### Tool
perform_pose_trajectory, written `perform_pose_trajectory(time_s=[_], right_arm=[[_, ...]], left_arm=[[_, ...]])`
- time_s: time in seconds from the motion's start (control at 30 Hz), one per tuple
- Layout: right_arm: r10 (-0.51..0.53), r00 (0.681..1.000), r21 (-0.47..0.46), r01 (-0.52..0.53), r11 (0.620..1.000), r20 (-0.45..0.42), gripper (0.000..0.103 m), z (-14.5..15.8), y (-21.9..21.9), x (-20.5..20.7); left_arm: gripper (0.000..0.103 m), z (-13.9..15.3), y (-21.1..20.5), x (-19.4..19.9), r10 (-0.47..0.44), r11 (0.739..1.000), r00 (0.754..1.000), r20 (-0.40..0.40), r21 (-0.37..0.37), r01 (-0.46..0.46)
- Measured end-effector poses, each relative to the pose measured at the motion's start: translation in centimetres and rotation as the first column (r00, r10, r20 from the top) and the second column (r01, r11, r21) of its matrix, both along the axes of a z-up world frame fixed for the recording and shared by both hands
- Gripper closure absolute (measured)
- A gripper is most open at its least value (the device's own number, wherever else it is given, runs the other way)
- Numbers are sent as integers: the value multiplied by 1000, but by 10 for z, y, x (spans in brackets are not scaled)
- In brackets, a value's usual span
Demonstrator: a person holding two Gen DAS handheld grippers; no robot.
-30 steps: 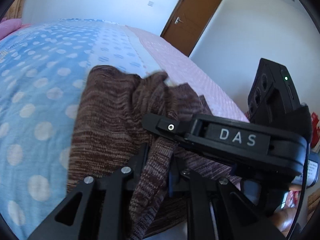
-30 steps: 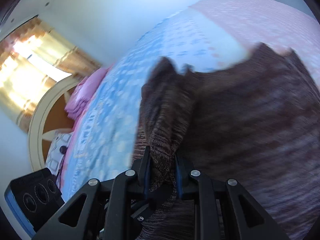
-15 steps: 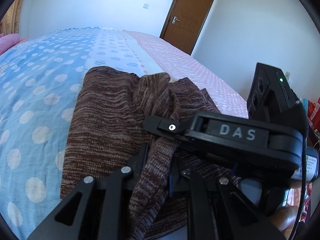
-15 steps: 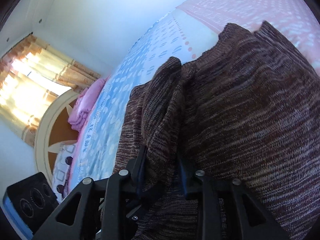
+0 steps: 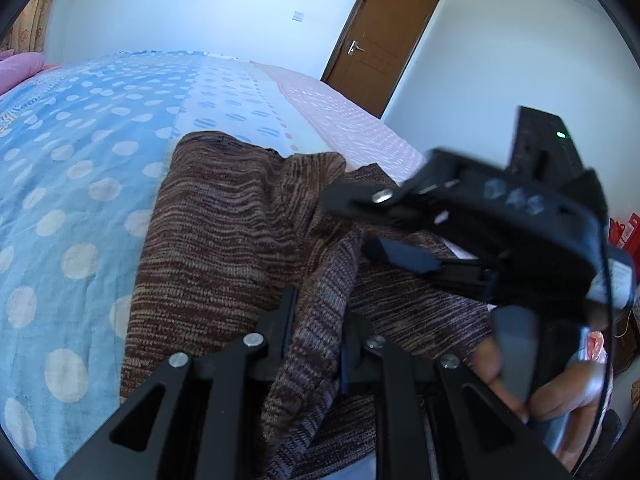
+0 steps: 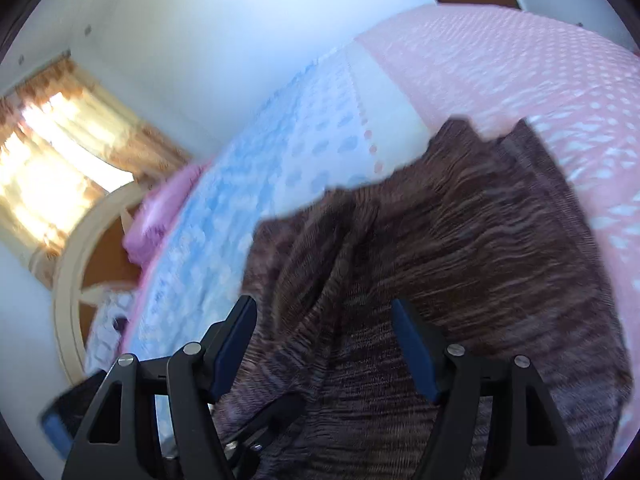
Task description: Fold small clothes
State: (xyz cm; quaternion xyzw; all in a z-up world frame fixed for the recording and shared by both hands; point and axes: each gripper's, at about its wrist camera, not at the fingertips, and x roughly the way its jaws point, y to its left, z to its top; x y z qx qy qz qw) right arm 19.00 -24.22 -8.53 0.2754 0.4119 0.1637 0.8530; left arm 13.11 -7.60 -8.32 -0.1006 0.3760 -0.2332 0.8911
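Observation:
A brown striped knit garment (image 5: 224, 248) lies spread on the bed, seen too in the right wrist view as the garment (image 6: 480, 248). My left gripper (image 5: 318, 320) is shut on a raised fold of its near edge. My right gripper (image 6: 324, 328) hovers just to the right of the left one, shown in the left wrist view as the right gripper (image 5: 360, 224). Its jaws are opening, and the knit lies loose between the blue pads without being pressed. A hand (image 5: 532, 384) holds its handle.
The bed cover (image 5: 72, 184) is blue with white dots, turning pink on the right side (image 5: 352, 128). A brown door (image 5: 384, 36) stands shut beyond the bed. Pink pillows (image 6: 160, 212), a round headboard and a sunlit curtained window (image 6: 52, 164) lie at the other end.
My right gripper has let go of the fold it was pinching and its jaws have spread wide. It has drifted a little to the right. The left gripper keeps its grip.

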Motion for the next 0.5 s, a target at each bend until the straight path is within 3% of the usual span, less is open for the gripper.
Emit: perform_pose_trajectory(time_s=[0.13, 0.2, 0.23, 0.3, 0.5], right_arm=[[17, 999, -49, -16, 999, 28, 36, 1, 12, 3], [9, 999, -112, -5, 994, 31, 64, 3, 17, 9], [23, 999, -115, -20, 993, 25, 89, 1, 14, 11], [40, 999, -123, -37, 992, 15, 90, 2, 12, 16], [53, 994, -225, -30, 974, 99, 91, 32, -2, 3]], left_arm=[[84, 0, 0, 0, -6, 1000, 1000, 1, 3, 6], [84, 0, 0, 0, -5, 1000, 1000, 5, 9, 5], [84, 1, -1, -1, -3, 1000, 1000, 10, 14, 3], [84, 5, -4, -3, 4, 1000, 1000, 21, 30, -5], [84, 26, -32, -1, -35, 999, 999, 26, 20, 34]])
